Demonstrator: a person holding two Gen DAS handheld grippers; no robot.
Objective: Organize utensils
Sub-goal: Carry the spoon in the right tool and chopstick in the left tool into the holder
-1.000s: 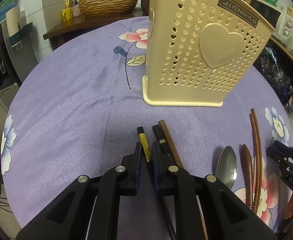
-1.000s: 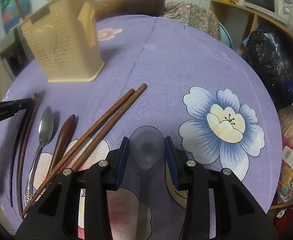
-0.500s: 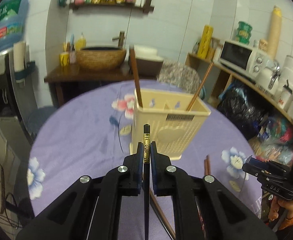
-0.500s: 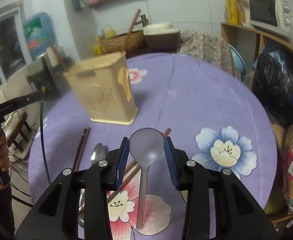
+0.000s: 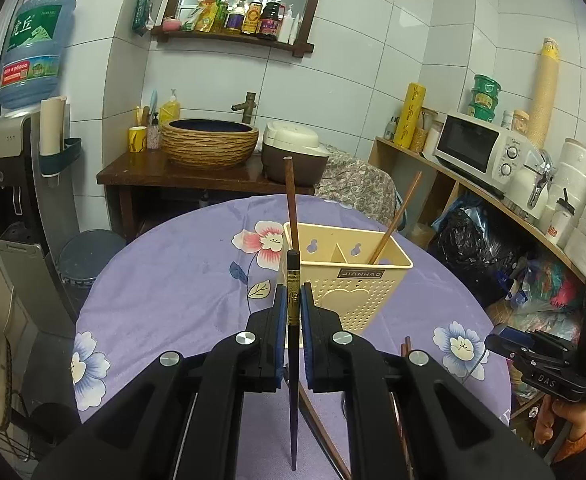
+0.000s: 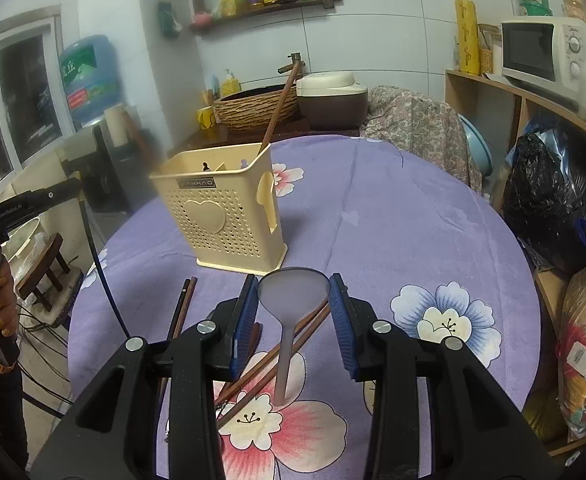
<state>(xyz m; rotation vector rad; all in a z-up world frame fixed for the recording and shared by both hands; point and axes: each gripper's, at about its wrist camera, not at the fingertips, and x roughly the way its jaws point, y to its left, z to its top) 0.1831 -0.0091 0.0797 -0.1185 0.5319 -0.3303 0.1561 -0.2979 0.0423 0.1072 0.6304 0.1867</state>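
Note:
My left gripper (image 5: 293,300) is shut on a black chopstick (image 5: 293,360) with a gold band and holds it upright above the table, in front of the cream utensil holder (image 5: 357,284). Two brown chopsticks (image 5: 393,220) stand in the holder. My right gripper (image 6: 293,300) is shut on a translucent grey spoon (image 6: 291,296), bowl up and handle hanging down, lifted above the table. The holder (image 6: 225,216) stands ahead and to the left of it. The left gripper (image 6: 25,204) with its chopstick (image 6: 97,260) shows at the left edge.
Brown chopsticks (image 6: 277,352) and a dark pair (image 6: 181,312) lie on the purple flowered tablecloth (image 6: 393,220) under my right gripper. A wooden stool (image 6: 49,264) stands left of the table. Shelves with a microwave (image 5: 481,148) and bags line the right side.
Both grippers have risen well above the table with their utensils. The black chopstick went from lying on the cloth to hanging upright. The spoon came up off the cloth.

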